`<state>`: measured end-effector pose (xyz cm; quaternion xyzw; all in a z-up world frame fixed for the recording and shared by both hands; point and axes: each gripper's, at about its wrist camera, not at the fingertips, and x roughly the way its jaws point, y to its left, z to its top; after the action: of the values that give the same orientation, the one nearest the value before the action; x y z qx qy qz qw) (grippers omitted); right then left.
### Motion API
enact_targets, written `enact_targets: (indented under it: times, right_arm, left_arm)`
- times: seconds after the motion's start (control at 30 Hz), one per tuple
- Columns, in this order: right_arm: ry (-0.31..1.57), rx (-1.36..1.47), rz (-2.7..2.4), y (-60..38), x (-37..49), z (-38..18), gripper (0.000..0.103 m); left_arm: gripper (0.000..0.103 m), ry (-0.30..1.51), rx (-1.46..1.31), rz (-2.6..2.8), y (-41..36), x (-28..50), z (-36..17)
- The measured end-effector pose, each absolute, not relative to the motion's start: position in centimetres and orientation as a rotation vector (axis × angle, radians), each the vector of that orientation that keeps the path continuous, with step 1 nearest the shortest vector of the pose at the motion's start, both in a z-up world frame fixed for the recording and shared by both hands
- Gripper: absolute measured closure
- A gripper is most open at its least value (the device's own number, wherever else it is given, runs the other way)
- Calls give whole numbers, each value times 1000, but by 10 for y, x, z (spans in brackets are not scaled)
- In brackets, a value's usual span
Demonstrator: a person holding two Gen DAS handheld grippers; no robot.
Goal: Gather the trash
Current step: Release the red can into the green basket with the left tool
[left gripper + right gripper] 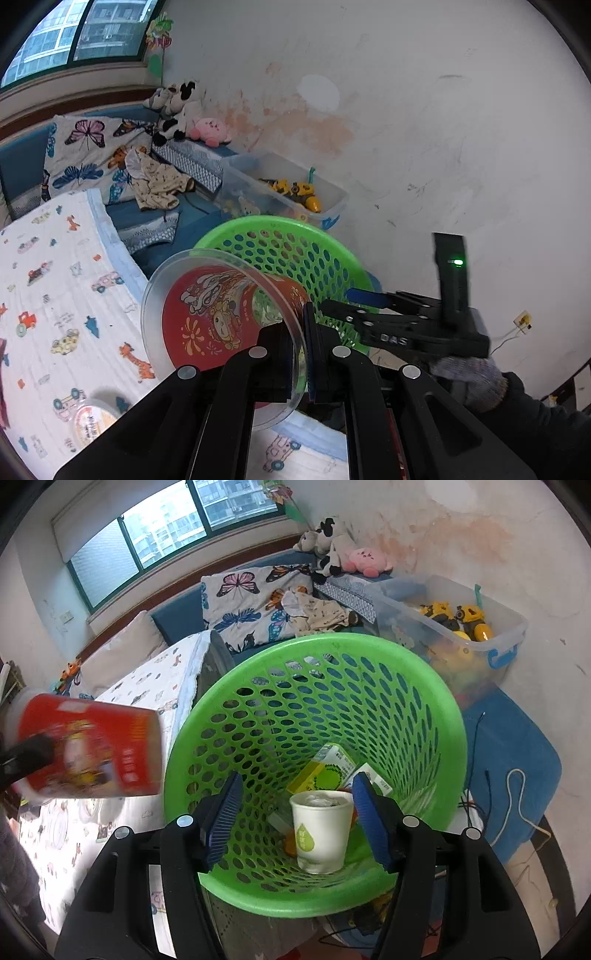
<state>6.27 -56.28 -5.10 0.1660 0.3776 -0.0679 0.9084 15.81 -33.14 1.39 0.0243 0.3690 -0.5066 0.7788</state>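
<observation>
Trash basket [424, 701] sits under your right tool [295, 812] — jaws apart, empty; your left tool [299, 343] pinches the red tub [207, 317].

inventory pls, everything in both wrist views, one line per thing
basket: 1, green, on floor by bed
paper cup: 1, white, inside basket
carton: 1, yellow-green, inside basket behind cup
red cup: 1, red print, clear rim, pinched in left gripper beside basket
lid: 1, pale, on bed sheet
bin: 1, clear with blue latch, by wall, holds yellow toys
plush toys: several, black-white and pink, bed corner
pillow: 1, butterfly print, on bed
mat: 1, blue, floor right of basket
left gripper: shut on red cup's rim
right gripper: open, over basket, nothing gripped
glove: 1, knit, holding right gripper
</observation>
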Motion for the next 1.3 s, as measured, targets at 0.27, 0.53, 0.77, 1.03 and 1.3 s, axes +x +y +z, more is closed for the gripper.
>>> enact_targets:
  times: [0.27, 0.53, 0.77, 1.03, 1.3]
  right_arm:
    - [783, 359, -150, -573, 56, -56, 40]
    - [760, 369, -152, -576, 47, -51, 40]
    - [732, 379, -150, -578, 38, -43, 40]
    - [721, 386, -151, -579, 31, -40, 40]
    - [715, 407, -152, -576, 22, -37, 40]
  left_arm:
    - [97, 827, 79, -1102, -351, 157, 3]
    - [97, 876, 99, -1068, -365, 167, -9]
    - [97, 935, 132, -1040, -384, 175, -24]
    - [64, 973, 149, -1027, -394, 175, -34]
    - [58, 931, 127, -1029, -378, 164, -23]
